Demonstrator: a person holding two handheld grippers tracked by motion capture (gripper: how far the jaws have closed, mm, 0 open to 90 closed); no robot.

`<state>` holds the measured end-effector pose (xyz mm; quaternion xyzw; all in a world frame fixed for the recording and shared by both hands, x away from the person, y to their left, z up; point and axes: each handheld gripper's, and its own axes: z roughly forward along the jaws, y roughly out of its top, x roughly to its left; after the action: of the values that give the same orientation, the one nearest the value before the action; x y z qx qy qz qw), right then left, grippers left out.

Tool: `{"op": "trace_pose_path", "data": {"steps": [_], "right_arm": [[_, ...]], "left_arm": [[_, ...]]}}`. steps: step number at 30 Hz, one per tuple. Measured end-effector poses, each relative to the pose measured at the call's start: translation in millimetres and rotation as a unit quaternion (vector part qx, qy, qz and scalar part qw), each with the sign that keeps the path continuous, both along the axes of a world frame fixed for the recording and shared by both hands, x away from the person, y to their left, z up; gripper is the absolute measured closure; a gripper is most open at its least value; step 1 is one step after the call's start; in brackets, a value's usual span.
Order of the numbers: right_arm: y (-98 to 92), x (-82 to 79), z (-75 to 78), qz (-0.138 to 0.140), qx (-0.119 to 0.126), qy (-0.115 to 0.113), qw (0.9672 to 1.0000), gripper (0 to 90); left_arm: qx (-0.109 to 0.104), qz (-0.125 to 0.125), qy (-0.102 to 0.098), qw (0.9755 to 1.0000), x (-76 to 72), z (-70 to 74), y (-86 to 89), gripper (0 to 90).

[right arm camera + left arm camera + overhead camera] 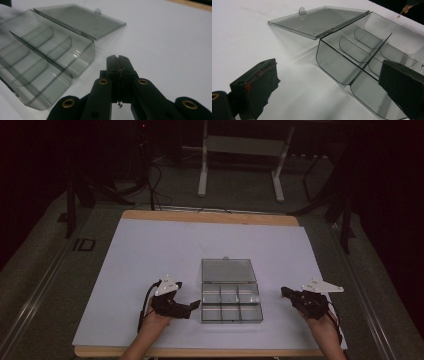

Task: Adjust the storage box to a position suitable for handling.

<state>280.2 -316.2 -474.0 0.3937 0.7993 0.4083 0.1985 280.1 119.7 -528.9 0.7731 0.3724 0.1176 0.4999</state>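
So there's a clear plastic organizer box [231,303] sitting on the white sheet [150,250] that covers the table, a bit nearer the front edge than the back and roughly centred between the left and right edges. Its lid [228,270] is flipped all the way open and lies flat on the sheet behind the tray part, toward the back edge, joined along the hinge. The tray is split into six compartments, two rows of three, and from what I can see they all look empty. The left gripper [196,305] rests low near the front edge, just beside the box's left wall, with its jaws spread wide apart and nothing between them; in the left gripper view the near corner of the box [342,65] sits in the gap ahead of the two jaws without touching either one. The right gripper [285,293] is on the other side, near the box's right wall but clearly apart from it, and its jaws are pressed together with nothing pinched; in the right gripper view you can see the two pads [117,75] meeting in a thin seam. Both hands come in from the front edge, and a strip of bare wood shows along the table's back edge [210,216].
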Motion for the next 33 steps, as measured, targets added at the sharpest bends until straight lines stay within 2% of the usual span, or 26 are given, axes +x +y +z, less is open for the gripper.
{"op": "trace_pose_path", "data": {"steps": [4,12,16,27,33], "right_arm": [[5.3,0.1,10.0,0.008,0.004,-0.008,0.9999,88.9],[21.9,1.8,28.6,0.031,0.006,-0.023,0.9992,88.9],[32.6,1.5,37.0,0.046,0.016,-0.027,0.9984,88.9],[61.2,-0.4,46.5,0.085,0.018,-0.038,0.9955,88.9],[78.2,-0.5,48.0,0.107,0.024,-0.035,0.9933,88.9]], "left_arm": [[0.0,-0.002,-0.009,1.0,-0.5,-0.6,1.3,3.2],[-0.003,0.002,-0.009,1.0,-0.9,-1.6,3.3,3.2],[-0.003,0.005,-0.01,0.9999,-1.2,-3.1,3.7,3.2],[-0.009,0.008,-0.016,0.9998,-2.6,-1.7,5.8,3.2],[-0.011,0.008,-0.015,0.9998,-2.7,-2.2,6.7,3.2]]}}
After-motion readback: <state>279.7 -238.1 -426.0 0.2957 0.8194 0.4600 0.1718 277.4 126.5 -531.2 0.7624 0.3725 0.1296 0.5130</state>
